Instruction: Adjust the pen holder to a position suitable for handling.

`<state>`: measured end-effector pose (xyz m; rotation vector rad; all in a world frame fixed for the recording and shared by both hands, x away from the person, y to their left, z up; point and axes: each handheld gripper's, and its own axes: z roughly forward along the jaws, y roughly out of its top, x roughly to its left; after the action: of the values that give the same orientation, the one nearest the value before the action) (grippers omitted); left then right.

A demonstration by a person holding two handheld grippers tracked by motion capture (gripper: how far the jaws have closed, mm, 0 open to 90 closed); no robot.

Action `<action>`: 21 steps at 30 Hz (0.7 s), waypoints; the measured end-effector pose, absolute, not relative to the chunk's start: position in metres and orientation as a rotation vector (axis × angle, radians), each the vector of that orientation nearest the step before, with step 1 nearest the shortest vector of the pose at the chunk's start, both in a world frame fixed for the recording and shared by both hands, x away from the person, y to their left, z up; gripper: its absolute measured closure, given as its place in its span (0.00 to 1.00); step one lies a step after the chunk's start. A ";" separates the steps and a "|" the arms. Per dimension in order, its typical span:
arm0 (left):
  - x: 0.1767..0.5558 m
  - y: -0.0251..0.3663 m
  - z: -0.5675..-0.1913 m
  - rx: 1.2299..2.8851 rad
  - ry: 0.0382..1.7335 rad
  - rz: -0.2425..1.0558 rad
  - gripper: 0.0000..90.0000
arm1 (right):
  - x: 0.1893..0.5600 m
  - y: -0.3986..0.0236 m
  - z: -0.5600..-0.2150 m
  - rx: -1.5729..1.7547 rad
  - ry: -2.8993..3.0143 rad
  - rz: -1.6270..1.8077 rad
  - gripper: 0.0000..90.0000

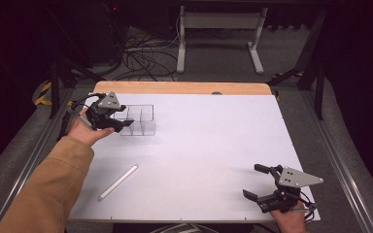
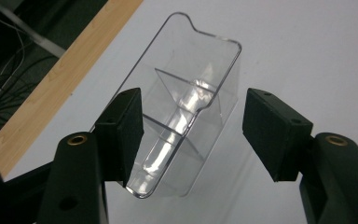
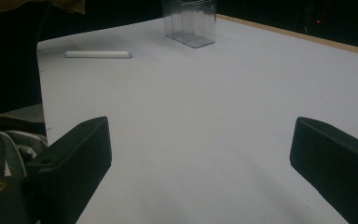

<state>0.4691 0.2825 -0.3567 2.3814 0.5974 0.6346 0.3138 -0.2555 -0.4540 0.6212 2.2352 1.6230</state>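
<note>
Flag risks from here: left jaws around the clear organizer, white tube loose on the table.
1. The left gripper straddles the clear organizer off-centre: one pad sits near the wall, the other stands well apart. Closing now may shove or tip the light box rather than clamp it.
2. The organizer sits near the table's wooden edge; a push could slide it that way.
3. The white tube lies loose and could roll if bumped; the right gripper is far off.

I see a tan jacket sleeve (image 1: 48,189) on my left arm; both grippers are black with grey three-cornered plates, brass-ringed screw holes and trailing cables.
</note>
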 end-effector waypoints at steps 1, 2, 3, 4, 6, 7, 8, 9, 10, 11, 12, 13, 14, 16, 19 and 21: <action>0.471 0.282 -0.357 2.392 0.601 0.635 0.44 | 0.314 -0.256 -0.454 0.621 2.234 1.627 0.07; 0.472 0.282 -0.358 2.401 0.606 0.626 0.44 | 0.314 -0.256 -0.454 0.620 2.235 1.627 0.07; 0.474 0.281 -0.359 2.412 0.613 0.616 0.44 | 0.314 -0.256 -0.454 0.620 2.235 1.627 0.07; 0.476 0.281 -0.360 2.417 0.614 0.625 0.44 | 0.314 -0.256 -0.454 0.619 2.238 1.626 0.07; 0.479 0.280 -0.362 2.431 0.621 0.619 0.45 | 0.314 -0.256 -0.454 0.616 2.236 1.627 0.07; 0.480 0.280 -0.362 2.437 0.621 0.610 0.45 | 0.314 -0.256 -0.454 0.615 2.236 1.628 0.07; 0.481 0.280 -0.363 2.442 0.627 0.616 0.45 | 0.314 -0.256 -0.454 0.615 2.236 1.628 0.07; 0.482 0.280 -0.365 2.450 0.632 0.616 0.45 | 0.313 -0.256 -0.454 0.615 2.238 1.629 0.07; 0.483 0.280 -0.366 2.465 0.631 0.617 0.46 | 0.313 -0.256 -0.454 0.614 2.237 1.629 0.07; 0.483 0.279 -0.367 2.474 0.633 0.617 0.46 | 0.313 -0.256 -0.454 0.613 2.238 1.630 0.07; 0.484 0.279 -0.369 2.486 0.636 0.613 0.47 | 0.314 -0.256 -0.454 0.612 2.239 1.630 0.07; 0.484 0.278 -0.370 2.497 0.637 0.610 0.47 | 0.314 -0.256 -0.454 0.612 2.239 1.630 0.07; 0.484 0.278 -0.371 2.512 0.624 0.607 0.48 | 0.314 -0.256 -0.454 0.612 2.238 1.631 0.07; 0.485 0.276 -0.374 2.529 0.628 0.585 0.50 | 0.313 -0.256 -0.454 0.607 2.241 1.632 0.06; 0.485 0.274 -0.374 2.540 0.639 0.616 0.52 | 0.313 -0.256 -0.454 0.605 2.241 1.637 0.06; 0.486 0.275 -0.374 2.539 0.649 0.617 0.55 | 0.313 -0.255 -0.454 0.604 2.240 1.640 0.06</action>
<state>0.4858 0.2751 -0.3736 2.5386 0.6488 0.6175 0.3133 -0.2554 -0.4543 0.6041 2.2404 1.6396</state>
